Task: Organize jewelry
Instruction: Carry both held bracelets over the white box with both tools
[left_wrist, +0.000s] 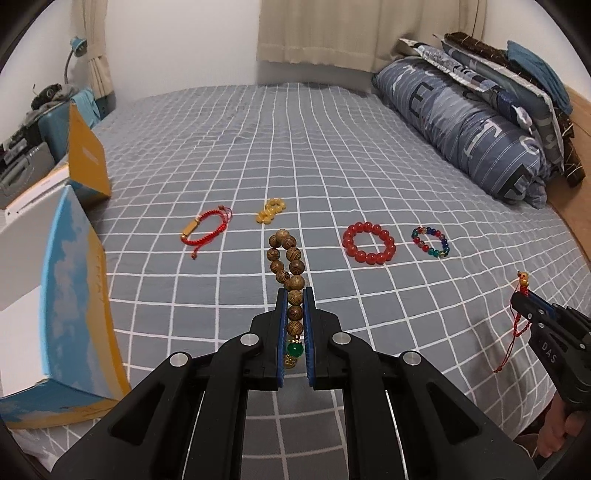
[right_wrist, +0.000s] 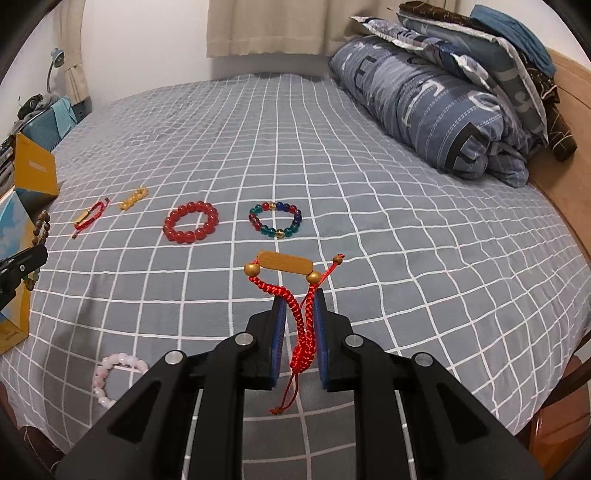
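**Both tongs lifted over the bed, each pinching a bracelet**

Left tongs (left_wrist: 295, 295) are pinched on a wooden bead bracelet (left_wrist: 290, 264), which stands up between the blue pads, a green bead low in the gap. Right tongs (right_wrist: 298, 295) are pinched on a red cord bracelet (right_wrist: 286, 273); its gold bar sits above the fingertips and the knotted tails hang down between the pads. Both are held above the bed (left_wrist: 369, 147), clear of the grey checked sheet.

Nearest the foot of the bed, a pale pink bead bracelet (right_wrist: 110, 373) lies on the sheet. At the left edge stands a blue-and-yellow box (left_wrist: 74, 295).

Farther out, four pieces lie in a row, apart from one another: another red cord bracelet with a gold bar (left_wrist: 205, 230), a bunched yellow bead bracelet (left_wrist: 271, 210), a red bead bracelet (left_wrist: 368, 242), and a multicoloured bead bracelet (left_wrist: 431, 242).

Beyond them, along the right side, sits a rolled blue duvet (left_wrist: 469, 122) with pillows stacked behind it. Cream curtains (left_wrist: 325, 33) hang on the far wall.
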